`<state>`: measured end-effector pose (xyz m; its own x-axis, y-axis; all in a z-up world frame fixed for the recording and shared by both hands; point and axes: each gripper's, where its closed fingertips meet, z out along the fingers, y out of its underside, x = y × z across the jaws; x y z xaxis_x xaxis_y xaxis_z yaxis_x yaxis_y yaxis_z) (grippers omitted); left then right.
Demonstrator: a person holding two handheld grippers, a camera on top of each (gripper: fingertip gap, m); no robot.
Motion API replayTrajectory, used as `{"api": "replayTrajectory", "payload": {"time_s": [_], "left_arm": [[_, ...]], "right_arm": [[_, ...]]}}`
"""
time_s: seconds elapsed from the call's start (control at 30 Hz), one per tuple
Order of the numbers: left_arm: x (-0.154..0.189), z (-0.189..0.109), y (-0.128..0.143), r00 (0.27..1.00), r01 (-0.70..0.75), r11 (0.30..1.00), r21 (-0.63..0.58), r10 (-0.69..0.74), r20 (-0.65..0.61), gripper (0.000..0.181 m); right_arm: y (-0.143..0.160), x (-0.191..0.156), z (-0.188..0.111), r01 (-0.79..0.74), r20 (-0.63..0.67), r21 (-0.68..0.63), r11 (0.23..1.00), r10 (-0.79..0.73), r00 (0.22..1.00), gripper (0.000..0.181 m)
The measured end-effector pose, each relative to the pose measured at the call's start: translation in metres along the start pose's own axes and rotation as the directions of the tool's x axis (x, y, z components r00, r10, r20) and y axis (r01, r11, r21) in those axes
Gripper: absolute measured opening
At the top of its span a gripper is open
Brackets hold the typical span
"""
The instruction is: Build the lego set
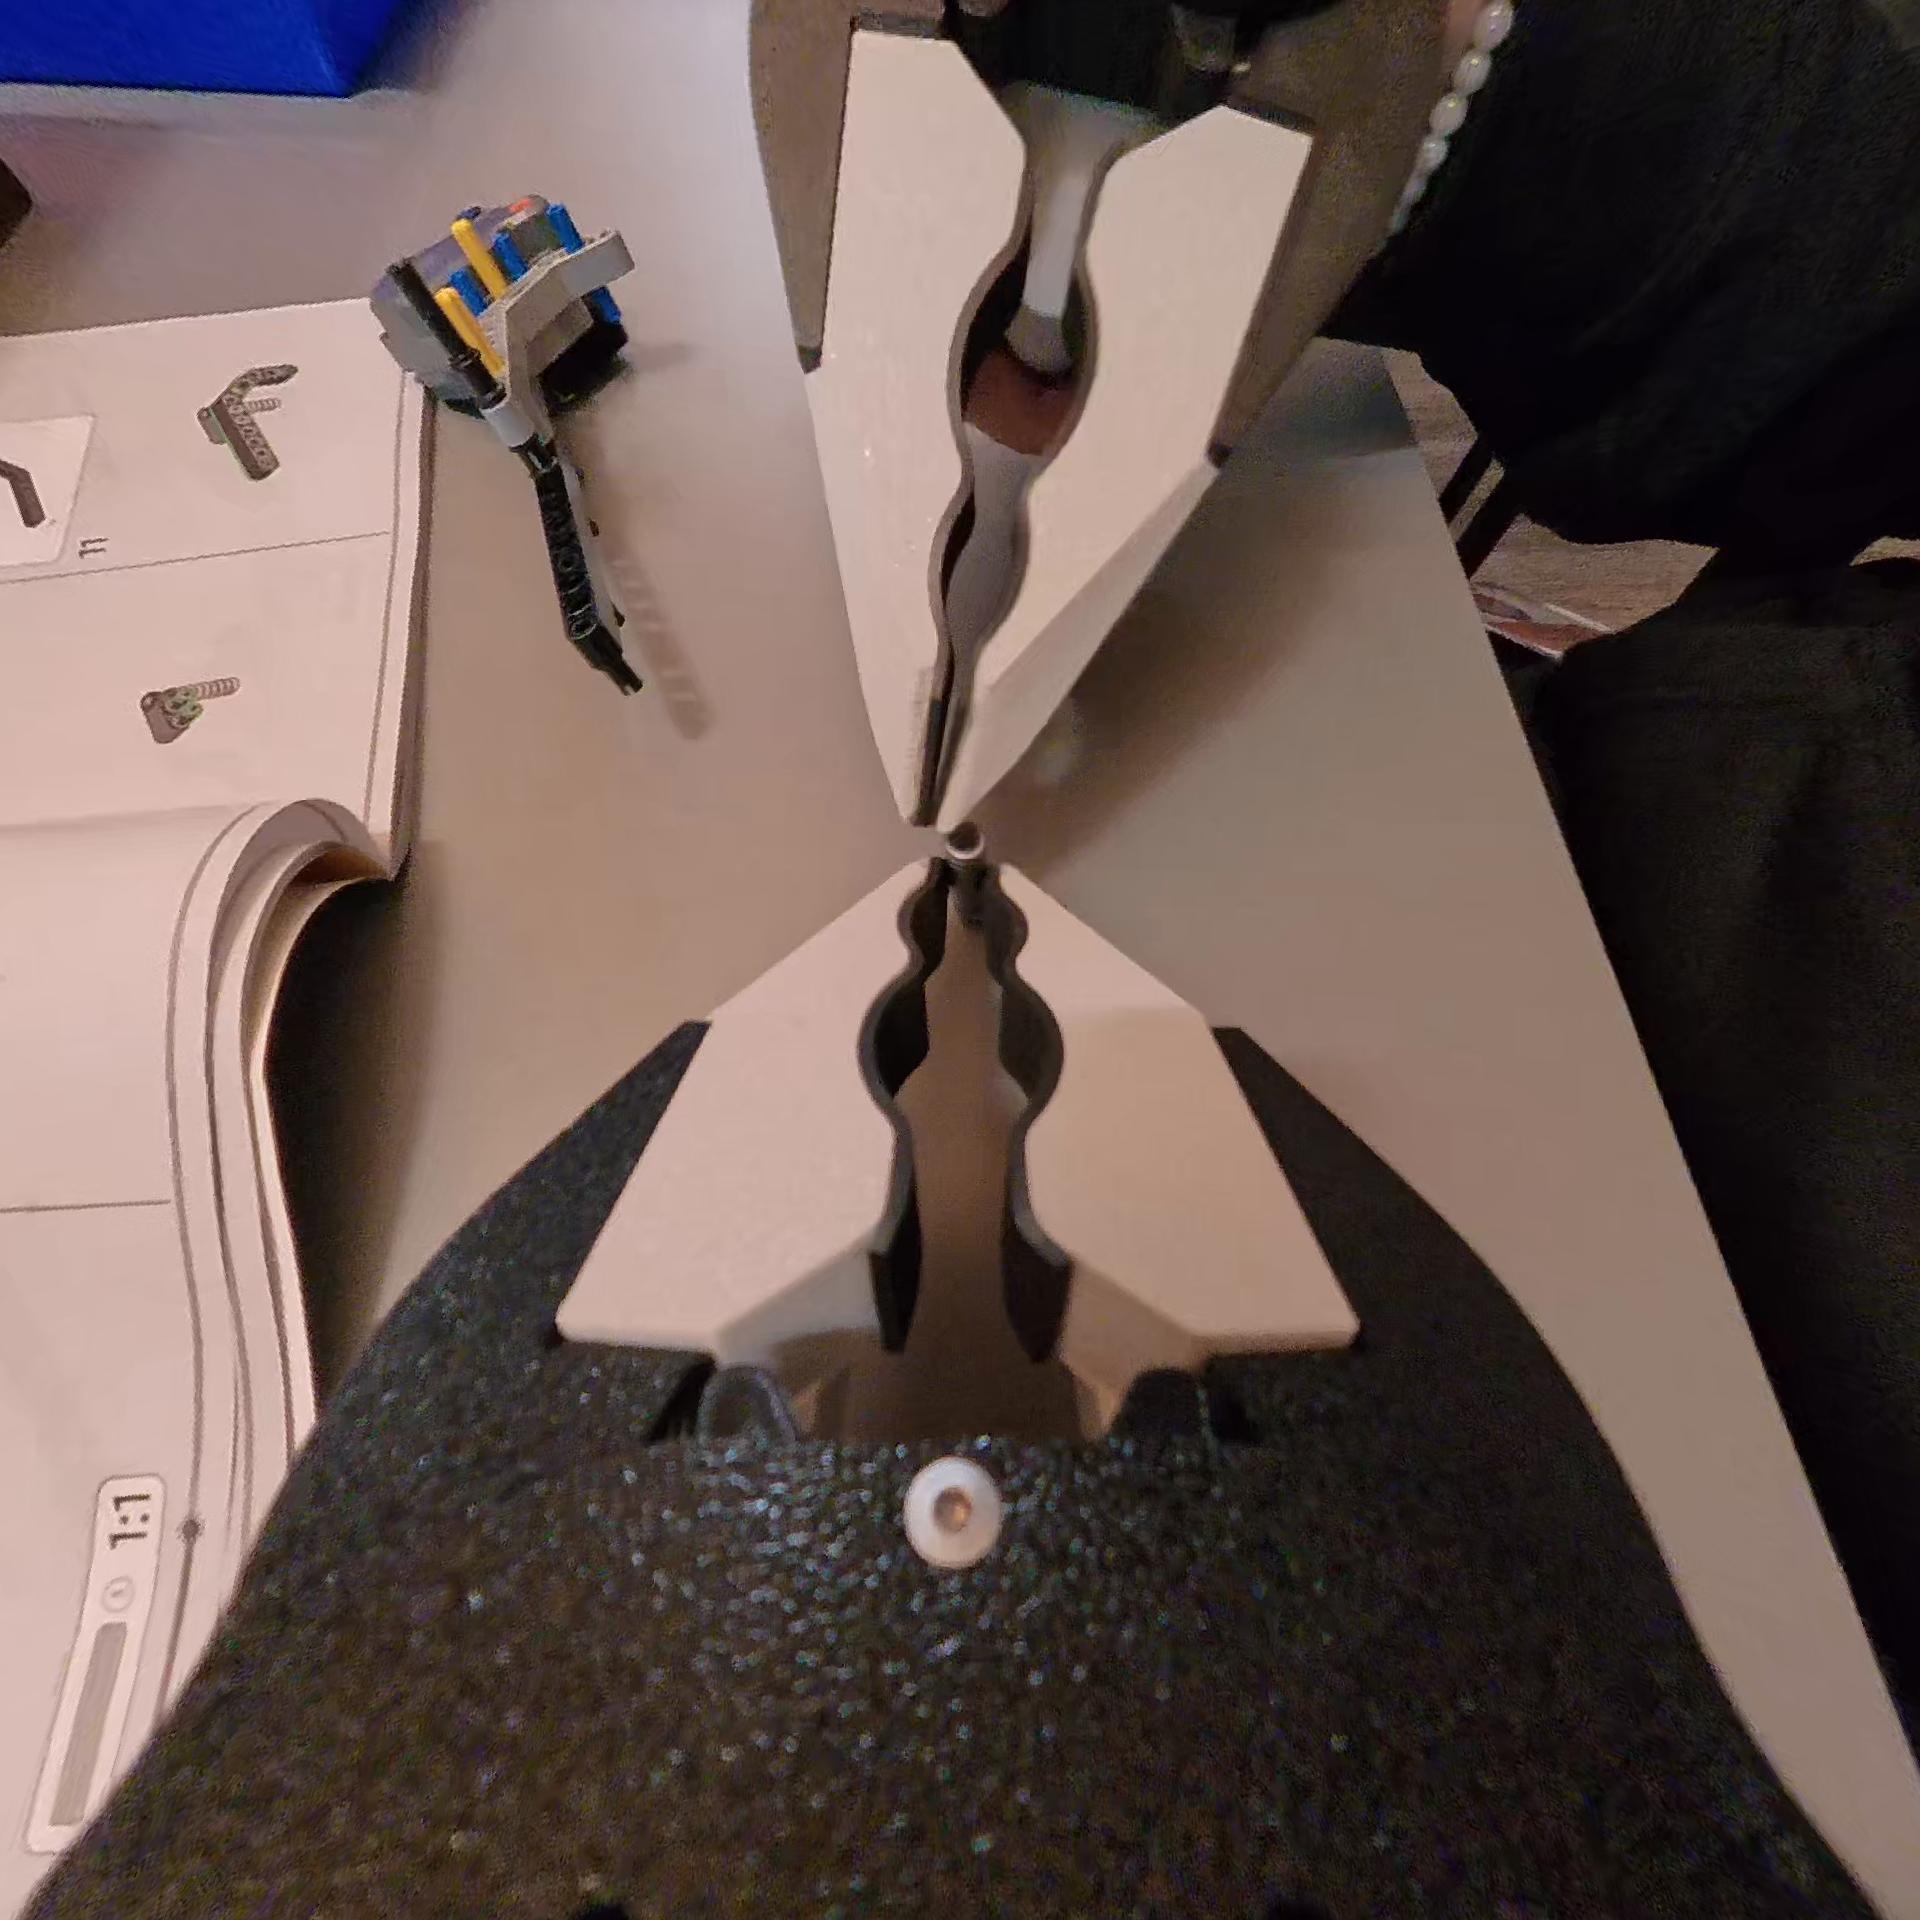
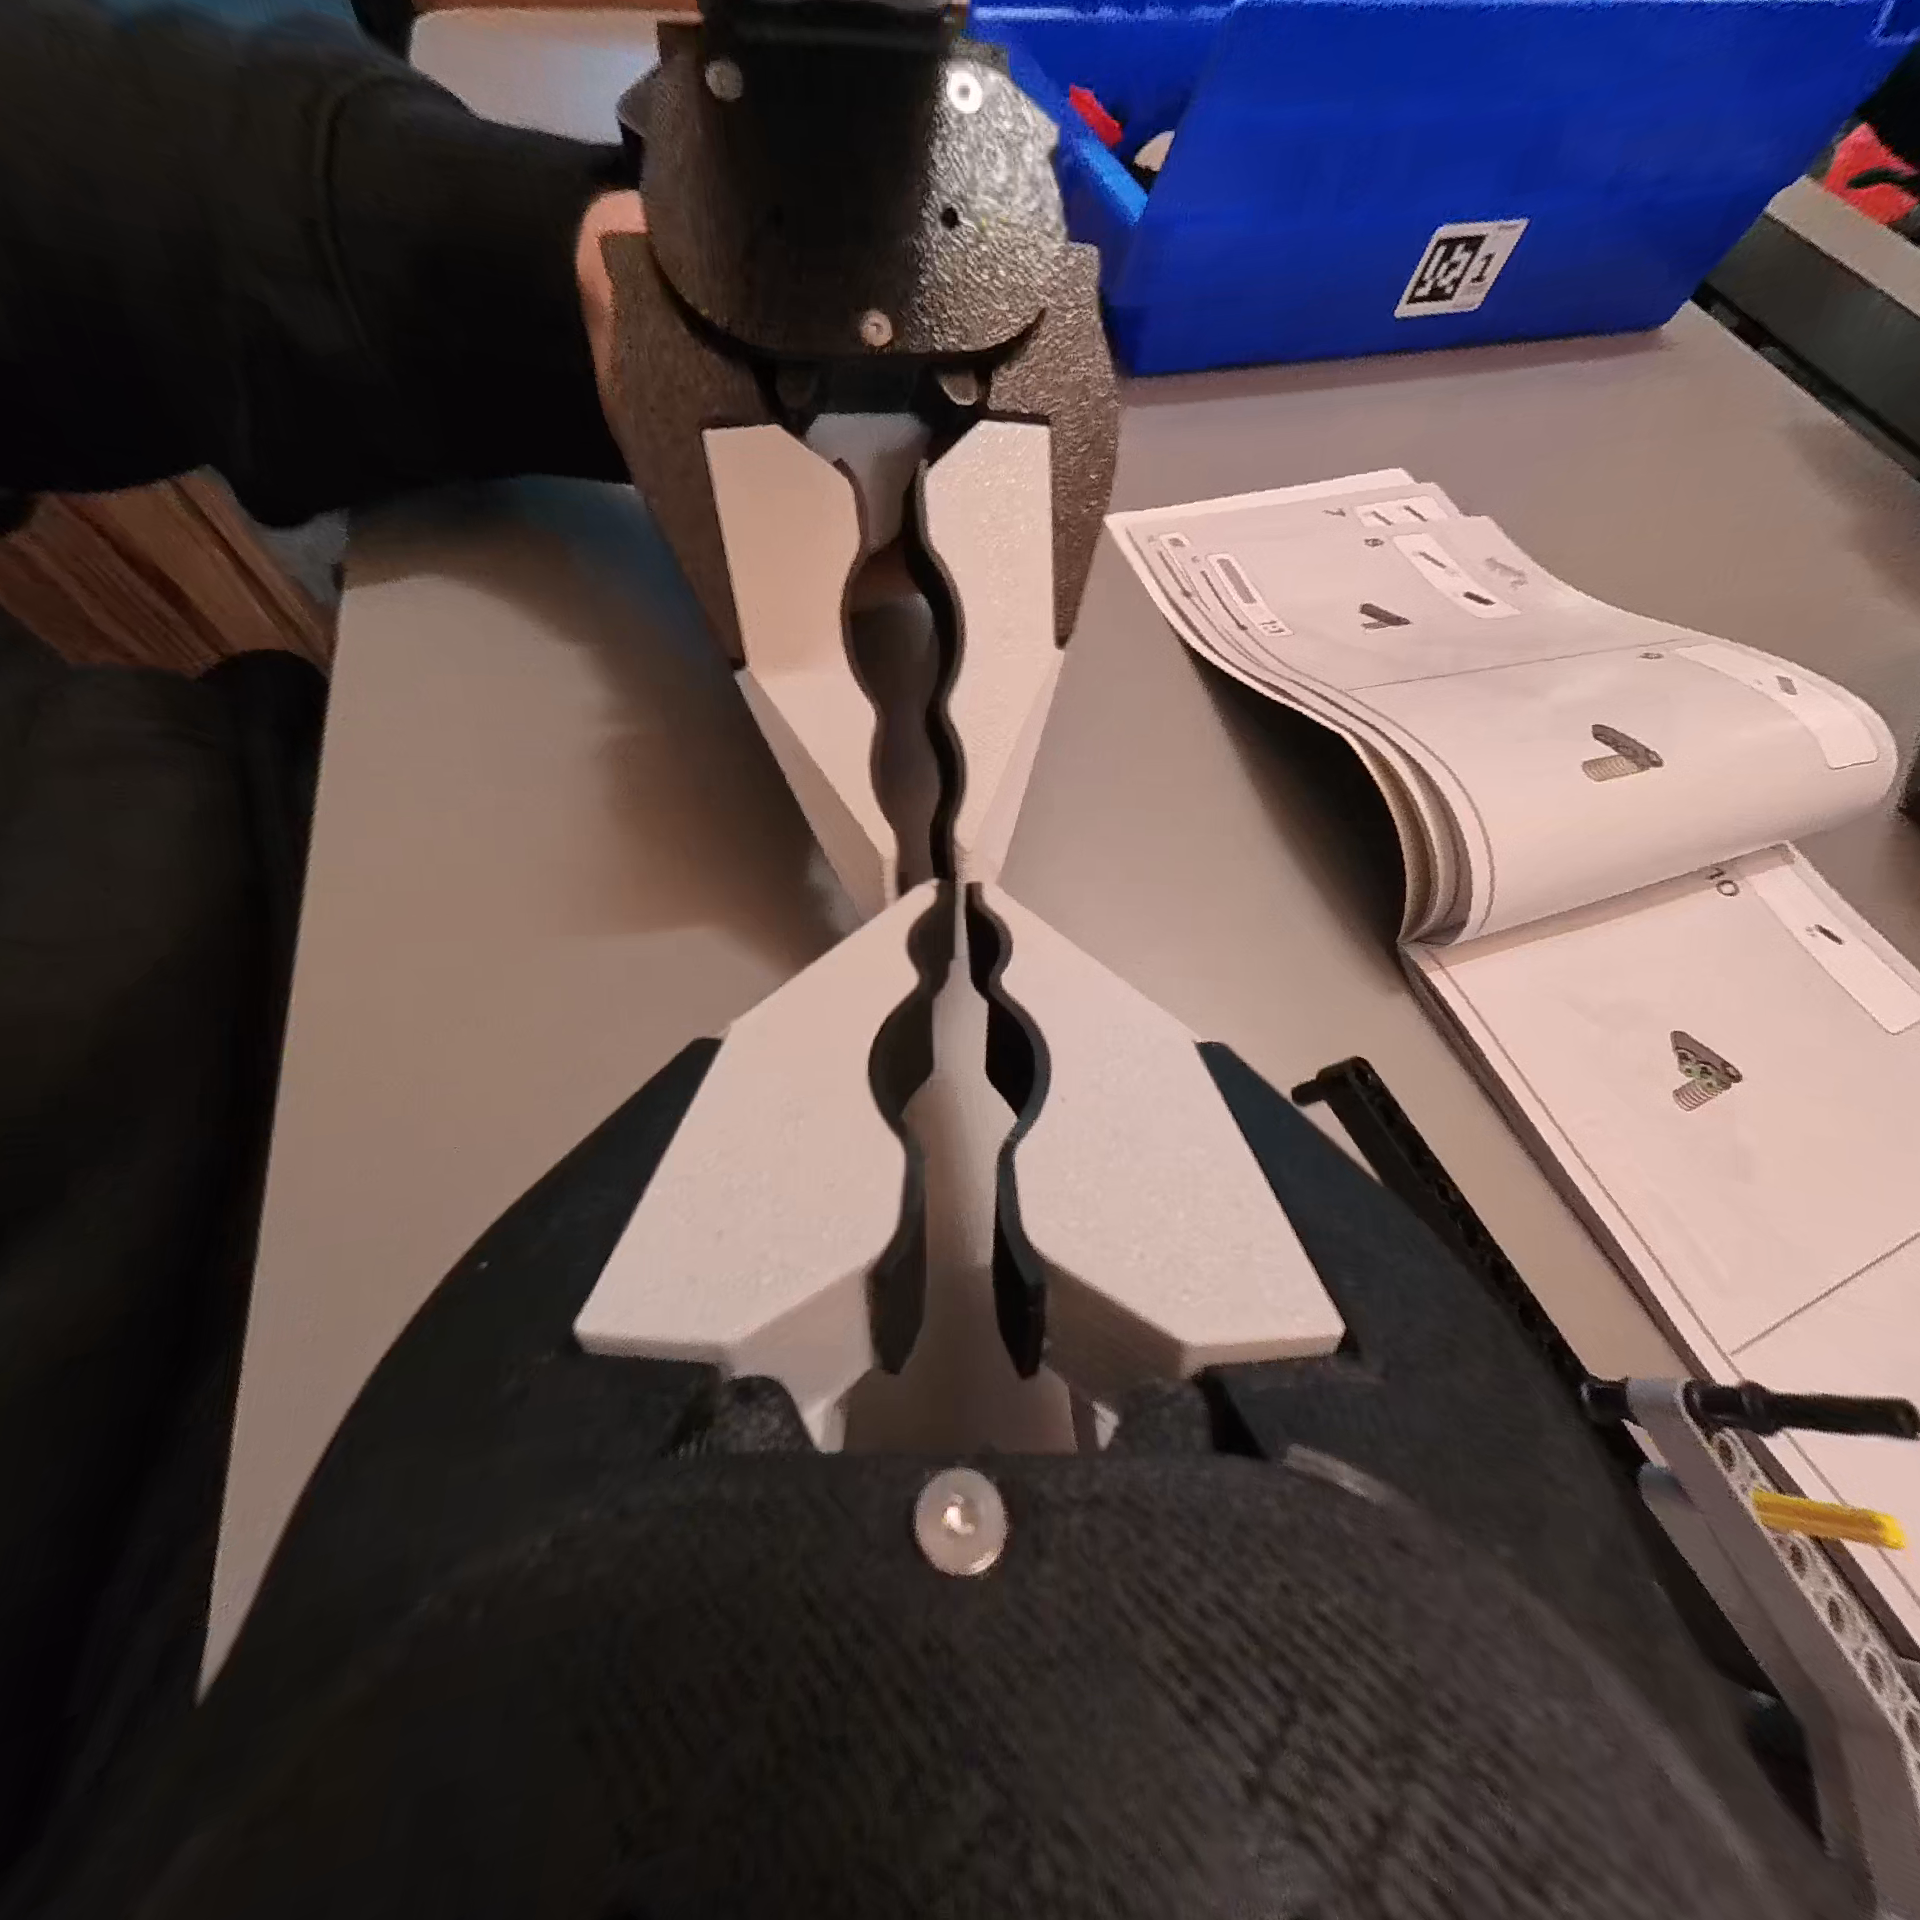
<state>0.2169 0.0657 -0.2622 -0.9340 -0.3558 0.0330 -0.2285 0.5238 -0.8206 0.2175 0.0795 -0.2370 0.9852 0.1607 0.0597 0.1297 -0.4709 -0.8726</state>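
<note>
Nearest my left camera, my left gripper has its jaws pinched on a small dark pin, and tip to tip against it sits my right gripper, jaws pressed together; whether they also catch the pin I can't quite tell. Farther off on the grey table lies the partly built lego assembly, just beside the open instruction booklet, with the blue bin beyond.

Warm, dim indoor light falling on the counter, soft shadows spreading beside the booklet, wide-angle lens bending the edges, slight blur smearing the corners.
</note>
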Motion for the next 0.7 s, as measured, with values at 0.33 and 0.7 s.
{"api": "replayTrajectory", "payload": {"time_s": [0.33, 0.7], "left_arm": [[0.001, 0.001, -0.001, 0.997, -0.057, 0.998, -0.001, 0.057, 0.043, 0.005], [0.002, 0.003, -0.002, 0.986, -0.067, 0.998, -0.009, 0.067, 0.155, 0.005]], "right_arm": [[0.004, -0.01, -0.001, 0.024, 0.037, -0.032, 0.999, -0.023, 0.999, 0.0], [0.004, -0.005, 0.0, 0.056, -0.089, 0.022, 0.998, -0.054, 0.995, 0.0]]}}
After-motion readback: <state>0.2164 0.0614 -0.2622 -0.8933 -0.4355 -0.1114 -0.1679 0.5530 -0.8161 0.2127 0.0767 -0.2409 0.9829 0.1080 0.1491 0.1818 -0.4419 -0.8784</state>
